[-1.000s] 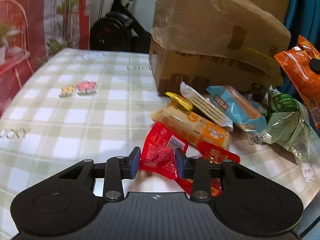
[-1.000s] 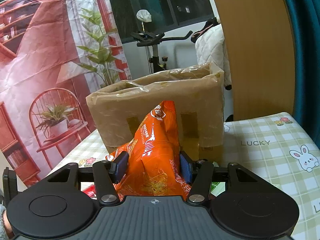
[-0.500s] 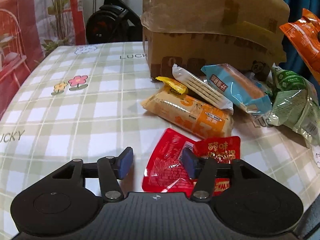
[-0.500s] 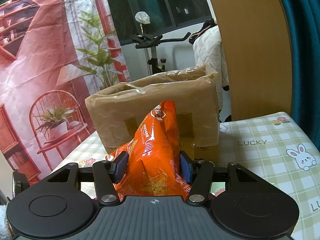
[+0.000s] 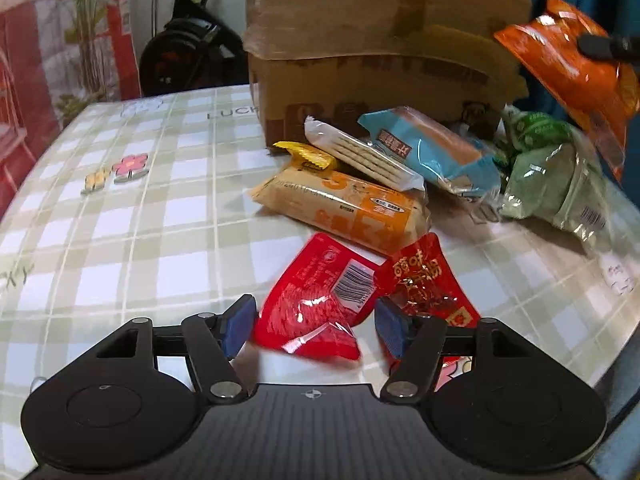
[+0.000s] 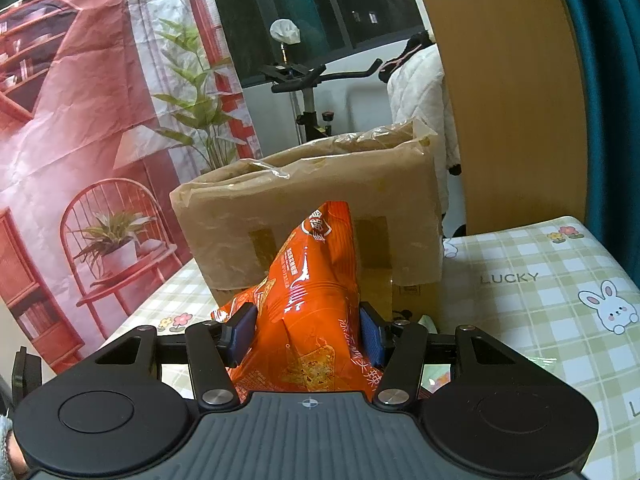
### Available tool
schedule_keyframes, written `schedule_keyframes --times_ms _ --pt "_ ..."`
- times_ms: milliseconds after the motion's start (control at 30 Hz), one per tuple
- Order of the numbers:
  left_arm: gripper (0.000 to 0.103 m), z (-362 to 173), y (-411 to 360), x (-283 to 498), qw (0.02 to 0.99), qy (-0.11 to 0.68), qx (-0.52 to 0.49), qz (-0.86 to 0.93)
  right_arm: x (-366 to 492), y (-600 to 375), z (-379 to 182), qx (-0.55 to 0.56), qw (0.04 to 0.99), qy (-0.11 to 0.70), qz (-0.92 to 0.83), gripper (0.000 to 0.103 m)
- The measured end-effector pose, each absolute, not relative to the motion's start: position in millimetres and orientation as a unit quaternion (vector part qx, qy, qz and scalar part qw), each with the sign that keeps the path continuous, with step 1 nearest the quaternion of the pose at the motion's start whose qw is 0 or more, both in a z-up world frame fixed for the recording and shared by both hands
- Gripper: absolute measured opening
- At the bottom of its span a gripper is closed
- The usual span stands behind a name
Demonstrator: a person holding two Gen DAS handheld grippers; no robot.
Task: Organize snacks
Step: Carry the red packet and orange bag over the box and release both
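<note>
The left tool (image 5: pixel 314 326) has just been opening, pads clear of the red packet (image 5: pixel 316 304) between them.

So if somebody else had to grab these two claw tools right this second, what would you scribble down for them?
Left gripper: jaws have just been opening; a red packet lies on the table between them, not pinched.
Right gripper: clamped on an orange bag, held up in front of the cardboard box.
Loose on the table by the box: a second red packet, an orange cracker pack, a clear biscuit pack, a blue pack, green bags.
Done: nothing visibly stowed; the box's inside is hidden.
Left: stow the orange bag, then the rest.
</note>
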State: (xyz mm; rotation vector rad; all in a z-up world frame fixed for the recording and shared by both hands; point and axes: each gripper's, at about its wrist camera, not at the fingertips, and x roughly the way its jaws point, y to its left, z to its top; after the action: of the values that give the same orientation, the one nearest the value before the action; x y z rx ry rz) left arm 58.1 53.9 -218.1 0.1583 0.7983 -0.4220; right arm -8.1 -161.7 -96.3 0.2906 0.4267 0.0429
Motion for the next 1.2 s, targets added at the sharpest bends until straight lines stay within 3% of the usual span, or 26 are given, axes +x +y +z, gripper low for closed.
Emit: schedule_keyframes --times_ms 333,400,700,967,1200 --pt "0.073 -222 44 62 0.906 0.374 0.081 -0.18 -7 -164 -99 0.145 0.966 0.212 0.017 0.051" --pt "0.054 -220 43 58 0.908 0.369 0.08 -0.18 -7 -166 -101 0.147 0.966 0.214 0.017 0.051" --pt "0.052 -204 57 52 0.92 0.349 0.044 -0.174 -8 -167 -99 0.148 0.967 0.205 0.017 0.051" --pt "0.052 -148 68 56 0.944 0.291 0.02 -0.155 -10 -173 -79 0.146 0.973 0.177 0.022 0.051" --pt "0.052 -84 58 69 0.96 0.232 0.01 -0.158 -2 -187 -30 0.131 0.983 0.127 0.023 0.051"
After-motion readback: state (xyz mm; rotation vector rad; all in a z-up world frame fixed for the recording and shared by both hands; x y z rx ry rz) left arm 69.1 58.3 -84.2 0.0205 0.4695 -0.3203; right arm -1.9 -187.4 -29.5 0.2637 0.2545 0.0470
